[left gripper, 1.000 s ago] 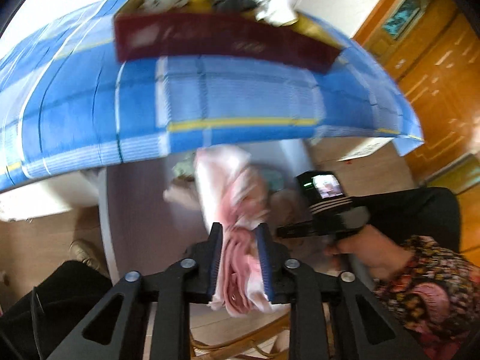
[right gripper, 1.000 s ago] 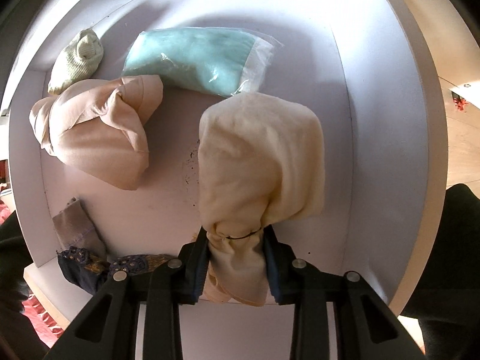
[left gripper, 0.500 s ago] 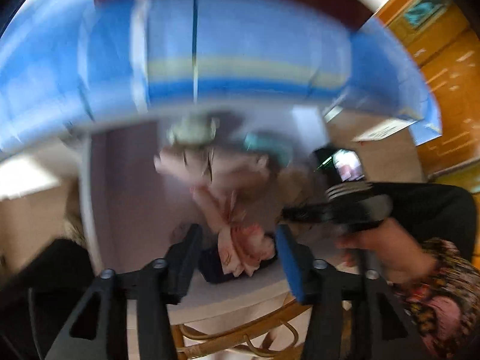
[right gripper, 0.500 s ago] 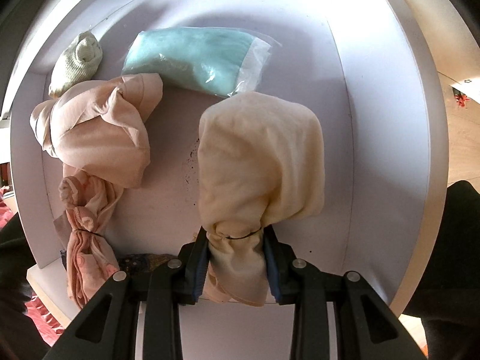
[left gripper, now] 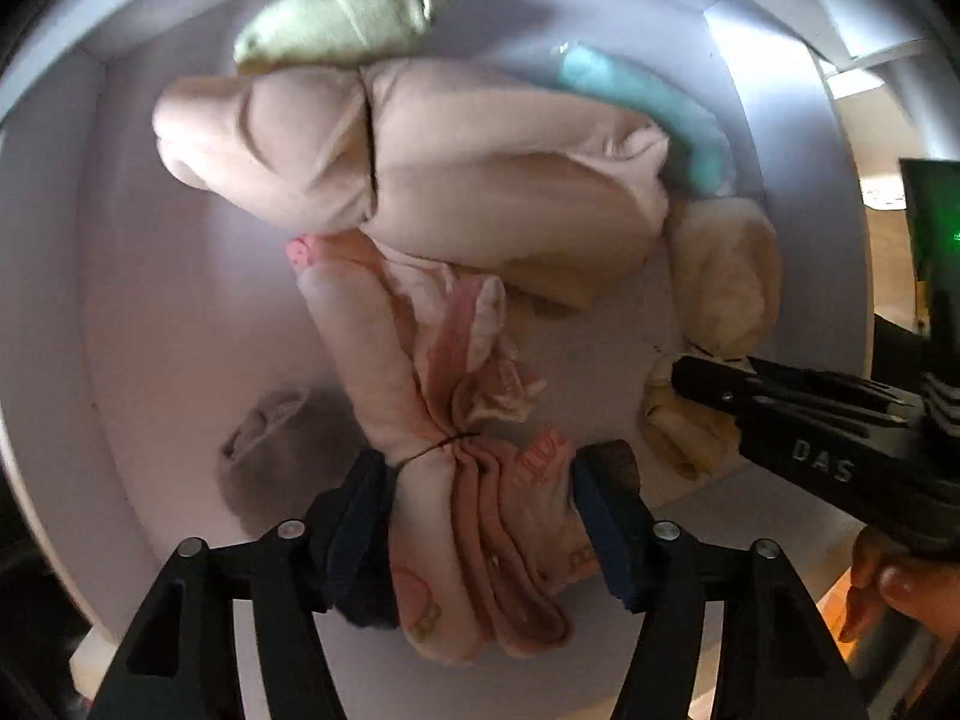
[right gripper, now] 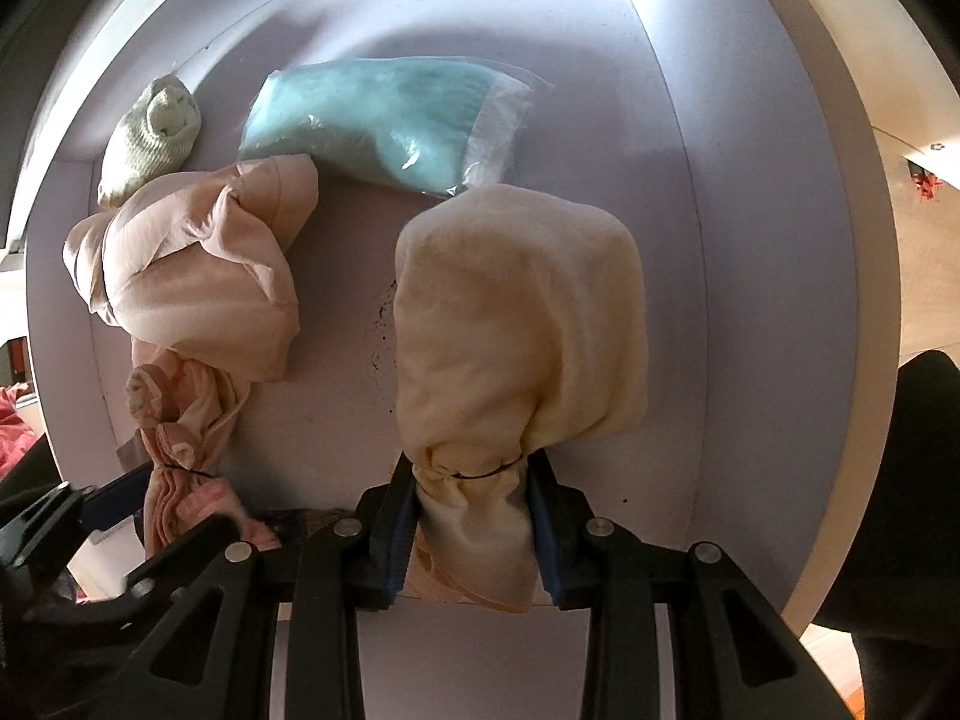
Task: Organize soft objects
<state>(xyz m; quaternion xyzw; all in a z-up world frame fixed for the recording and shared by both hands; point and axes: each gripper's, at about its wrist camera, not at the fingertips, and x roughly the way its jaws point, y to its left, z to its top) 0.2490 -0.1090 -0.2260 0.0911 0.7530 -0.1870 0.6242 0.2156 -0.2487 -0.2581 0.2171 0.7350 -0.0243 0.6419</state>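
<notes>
A pink printed cloth bundle (left gripper: 420,372), tied with a thin black band, lies on the white box floor (right gripper: 720,240) against a peach bundle (left gripper: 450,168). My left gripper (left gripper: 480,480) points down over its tied neck. Its jaws are opening, with the bundle between them and a small gap at the right pad. In the right wrist view the same pink bundle (right gripper: 180,420) and left gripper (right gripper: 168,510) show at lower left. My right gripper (right gripper: 471,492) is shut on the tied neck of a cream bundle (right gripper: 516,312), which rests on the floor.
A teal cloth in a clear bag (right gripper: 384,120) and a pale green knit sock (right gripper: 156,132) lie at the back. A grey-brown cloth (left gripper: 264,438) sits left of my left gripper, and a dark patterned cloth (right gripper: 300,519) lies at the front edge. White walls enclose the box.
My left gripper dropped from above a blue checked cloth down into the white box. Its jaws went from shut on the pink bundle to apart, and the bundle now lies on the floor. My right gripper kept still.
</notes>
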